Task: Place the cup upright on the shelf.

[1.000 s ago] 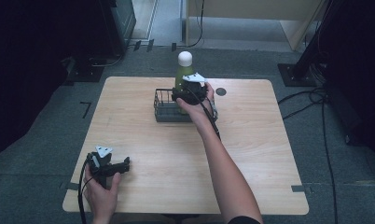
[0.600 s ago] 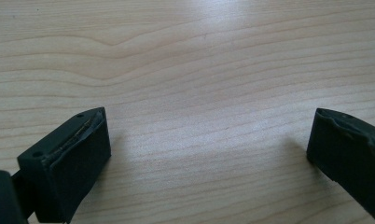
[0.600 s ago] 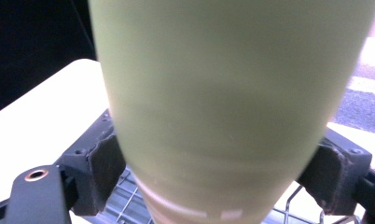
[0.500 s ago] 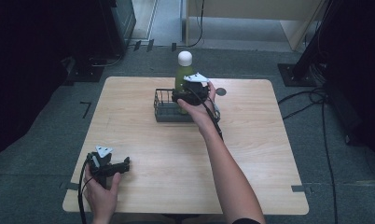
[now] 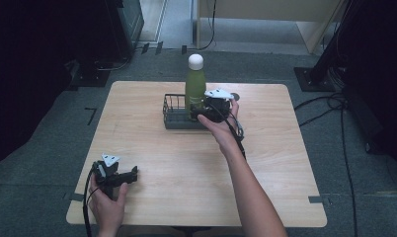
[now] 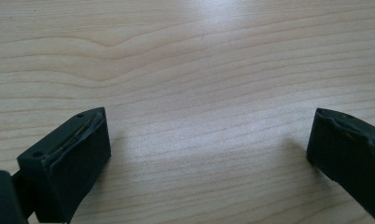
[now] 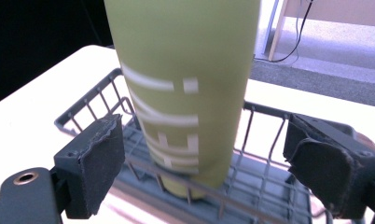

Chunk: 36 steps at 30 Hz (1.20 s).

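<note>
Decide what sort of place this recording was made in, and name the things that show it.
Probably a lab or test room rather than a home: a lone wooden table on grey carpet, loose cables across the floor, and dark equipment stands around it.

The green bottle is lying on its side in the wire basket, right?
Not quite. The green bottle stands upright in the wire basket, white cap on top, not on its side. The high view shows it.

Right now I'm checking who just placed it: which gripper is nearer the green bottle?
Right. The right gripper is just in front of the green bottle standing in the wire basket, jaws open and apart from it. The left gripper rests near the table's front left corner.
</note>
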Tool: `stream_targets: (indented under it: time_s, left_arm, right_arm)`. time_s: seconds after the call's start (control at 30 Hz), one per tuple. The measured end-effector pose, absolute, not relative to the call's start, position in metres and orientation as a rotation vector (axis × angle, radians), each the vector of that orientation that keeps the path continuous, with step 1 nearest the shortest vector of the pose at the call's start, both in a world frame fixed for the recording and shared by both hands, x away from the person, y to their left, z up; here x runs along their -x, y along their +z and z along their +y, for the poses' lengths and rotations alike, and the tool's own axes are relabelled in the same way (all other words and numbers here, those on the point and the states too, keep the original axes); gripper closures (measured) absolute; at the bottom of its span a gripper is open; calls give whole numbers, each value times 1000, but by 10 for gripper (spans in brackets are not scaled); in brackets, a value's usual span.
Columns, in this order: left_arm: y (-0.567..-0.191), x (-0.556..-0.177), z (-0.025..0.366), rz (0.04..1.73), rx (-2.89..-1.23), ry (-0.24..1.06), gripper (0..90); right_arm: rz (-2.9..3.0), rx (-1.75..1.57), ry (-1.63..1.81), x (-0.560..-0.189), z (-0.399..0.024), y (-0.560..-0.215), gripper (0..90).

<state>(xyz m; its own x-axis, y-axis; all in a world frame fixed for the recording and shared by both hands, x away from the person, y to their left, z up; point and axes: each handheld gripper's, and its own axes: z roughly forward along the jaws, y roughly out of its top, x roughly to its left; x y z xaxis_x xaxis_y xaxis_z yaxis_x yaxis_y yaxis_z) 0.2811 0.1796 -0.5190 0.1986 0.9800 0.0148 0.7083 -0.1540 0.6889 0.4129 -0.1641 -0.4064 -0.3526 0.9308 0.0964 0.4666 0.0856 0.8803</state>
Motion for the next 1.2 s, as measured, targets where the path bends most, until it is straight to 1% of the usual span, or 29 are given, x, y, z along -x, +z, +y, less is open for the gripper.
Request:
stream_targets:
  time_s: [0.43, 0.6, 1.2]
  left_arm:
    - [-519, -281, 179, 1567, -1931, 642, 0]
    - [-519, -281, 179, 1567, -1931, 643, 0]
    - [-519, -281, 179, 1567, -1929, 643, 0]
  right_arm:
    - [1873, -1348, 1232, -385, -175, -413, 129]
    - [1866, -1337, 1229, -368, -187, -415, 131]
    - [1813, -1373, 1203, -327, -230, -423, 132]
